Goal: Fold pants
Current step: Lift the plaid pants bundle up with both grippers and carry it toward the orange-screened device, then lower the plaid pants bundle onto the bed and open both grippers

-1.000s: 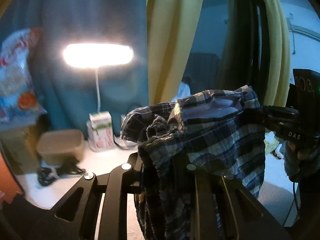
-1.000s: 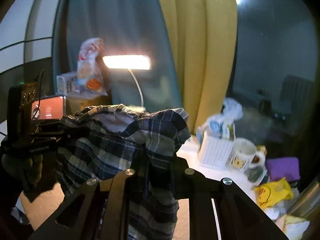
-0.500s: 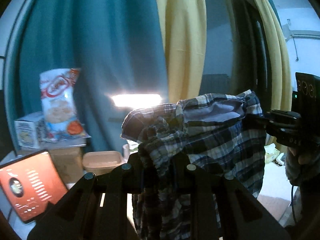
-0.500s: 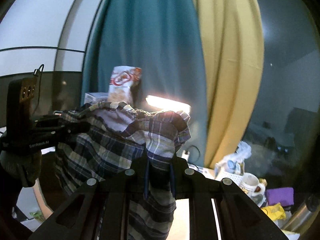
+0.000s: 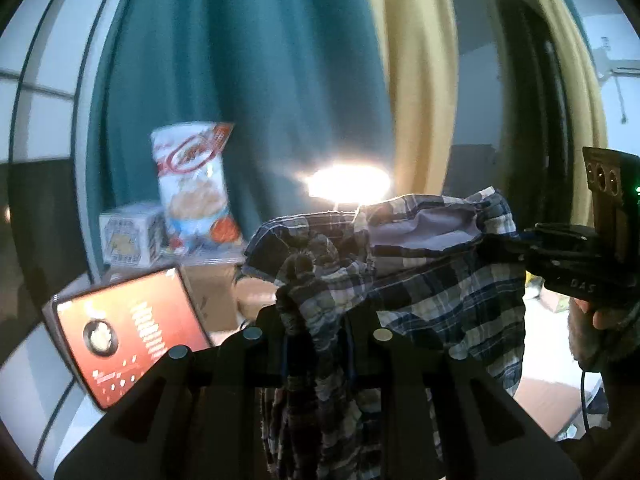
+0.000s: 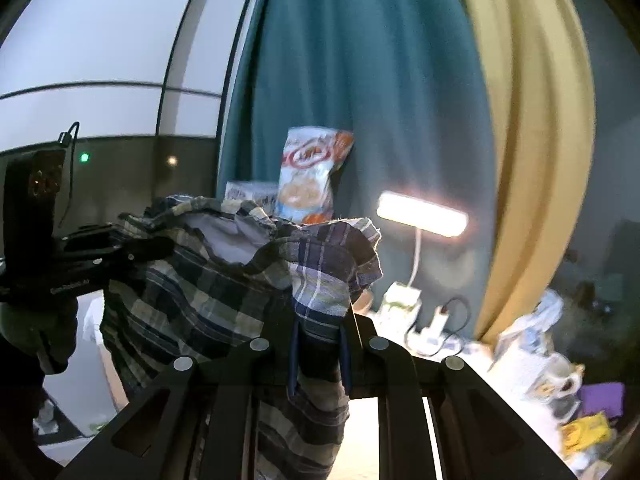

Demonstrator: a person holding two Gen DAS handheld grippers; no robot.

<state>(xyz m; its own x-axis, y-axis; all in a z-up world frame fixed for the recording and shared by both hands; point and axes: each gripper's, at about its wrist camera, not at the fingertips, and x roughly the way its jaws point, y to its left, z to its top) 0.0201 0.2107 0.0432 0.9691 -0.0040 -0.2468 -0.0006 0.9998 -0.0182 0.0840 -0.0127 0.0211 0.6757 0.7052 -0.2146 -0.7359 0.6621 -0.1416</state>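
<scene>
Both grippers are clamped on the plaid pants (image 5: 440, 280). In the left wrist view the left gripper (image 5: 316, 344) has its jaws closed on a bunched fold of the waistband; in the right wrist view the right gripper (image 6: 320, 344) is closed hard on the opposite corner of the same band. Each device is also visible in the other's view, gripped by a hand (image 5: 596, 320) at the far right and by a gloved hand (image 6: 36, 332) at the far left.

The pants are held in the air between the two grippers, the waistband stretched across and the legs hanging below the jaws, clear of any surface visible in either view.

The garment is judged to be light, soft and limp, neither slippery nor fragile. No shape will be kept when it is released, and sagging is expected wherever it is unsupported. Hold is best taken at the two waistband corners, where the doubled hem gives the pads thicker material.

Compared with the earlier frames, both grips are unchanged, but both views have swung: the lamp (image 5: 348, 184) now sits partly behind the cloth, the snack bag (image 5: 196, 184) has come toward centre, and a red tablet (image 5: 128, 340) is seen at near left.
</scene>
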